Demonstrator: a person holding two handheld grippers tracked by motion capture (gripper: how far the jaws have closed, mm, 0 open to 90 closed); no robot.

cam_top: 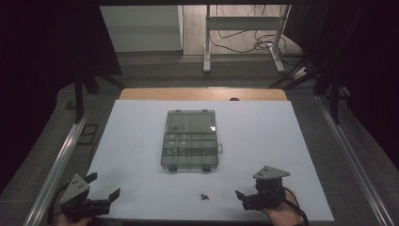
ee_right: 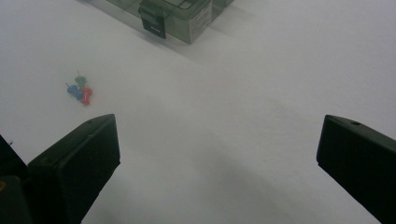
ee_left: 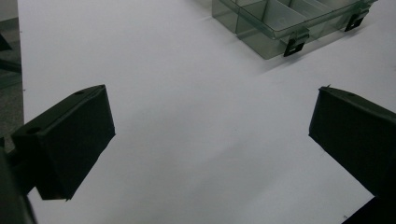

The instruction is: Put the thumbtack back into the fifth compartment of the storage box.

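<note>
Three pins (cam_top: pixel 203 196), one green, one blue and one red, lie bunched together on the white counter (cam_top: pixel 141 141) near its front edge, between the two grippers and nearer the right one. The right gripper (cam_top: pixel 244 197) rests low at the front right, its fingers (ee_right: pixel 74 163) spread wide with nothing between them; in its own view the pins (ee_right: pixel 80 89) sit just ahead to the left. The left gripper (cam_top: pixel 101 188) lies at the front left corner, fingers (ee_left: pixel 70 140) likewise wide apart and empty. Behind the pins, well apart, stands a clear box (cam_top: pixel 190 140) with compartments, its lid open.
</note>
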